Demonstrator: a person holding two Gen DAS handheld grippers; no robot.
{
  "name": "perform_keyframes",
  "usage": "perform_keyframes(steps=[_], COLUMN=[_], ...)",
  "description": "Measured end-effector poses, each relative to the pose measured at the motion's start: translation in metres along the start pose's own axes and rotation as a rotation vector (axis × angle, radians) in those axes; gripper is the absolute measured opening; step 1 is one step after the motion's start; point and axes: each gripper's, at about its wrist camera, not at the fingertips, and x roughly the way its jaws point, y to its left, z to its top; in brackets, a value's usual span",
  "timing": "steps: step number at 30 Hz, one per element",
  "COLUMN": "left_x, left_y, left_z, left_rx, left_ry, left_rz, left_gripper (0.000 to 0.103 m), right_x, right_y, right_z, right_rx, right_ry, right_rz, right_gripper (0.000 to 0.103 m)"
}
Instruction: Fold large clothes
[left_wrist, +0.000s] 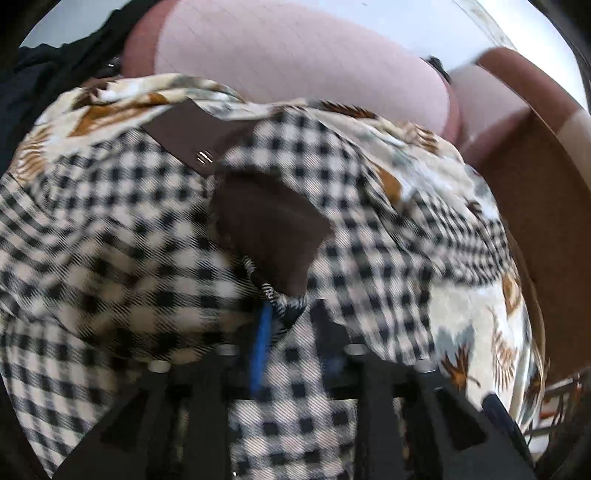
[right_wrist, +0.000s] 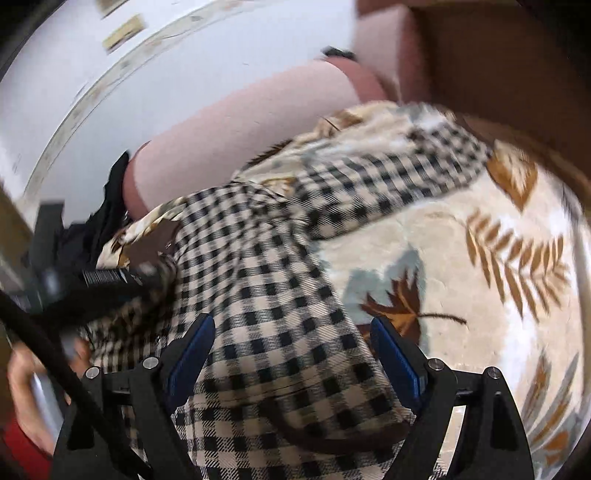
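A large black-and-cream checked garment with a brown collar lies on a leaf-patterned bedspread. My left gripper is shut on a bunch of the checked cloth just below the collar; one blue pad shows beside the pinched fabric. In the right wrist view the same garment runs between the blue fingers of my right gripper, which is open above the cloth. The left gripper shows there at the left, holding the cloth near the collar.
Pink pillows lie along the head of the bed, with a brown headboard to the right. A dark garment sits at the bed's far corner. The leaf bedspread is bare to the right of the garment. The person's hand shows at lower left.
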Motion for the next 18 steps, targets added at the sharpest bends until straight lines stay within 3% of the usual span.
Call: perform_keyframes(steps=[2, 4, 7, 10, 14, 18], left_x=[-0.012, -0.031, -0.069, -0.1, -0.131, -0.142], left_y=[-0.002, -0.001, 0.014, 0.049, 0.107, 0.163], left_z=[-0.01, -0.024, -0.047, -0.072, -0.096, -0.105], left_rx=[0.042, 0.093, 0.176, 0.188, 0.103, -0.042], left_ry=[0.003, -0.026, -0.091, -0.152, -0.169, -0.194], left_rz=[-0.012, -0.01, 0.07, 0.208, 0.323, 0.354], left_gripper=[0.048, 0.051, 0.059, 0.063, 0.063, 0.063], right_x=[0.002, 0.004, 0.006, 0.014, 0.022, 0.024], right_y=[-0.003, 0.0, 0.008, 0.019, 0.038, 0.059], right_z=[0.0, -0.002, -0.005, -0.01, -0.024, -0.044], right_rx=[0.014, -0.001, -0.037, -0.073, -0.142, -0.243], right_ry=[0.014, 0.02, 0.022, 0.039, 0.057, 0.031], right_rz=[0.01, 0.011, 0.019, 0.036, 0.065, 0.03], right_gripper=[0.09, 0.09, 0.09, 0.09, 0.09, 0.09])
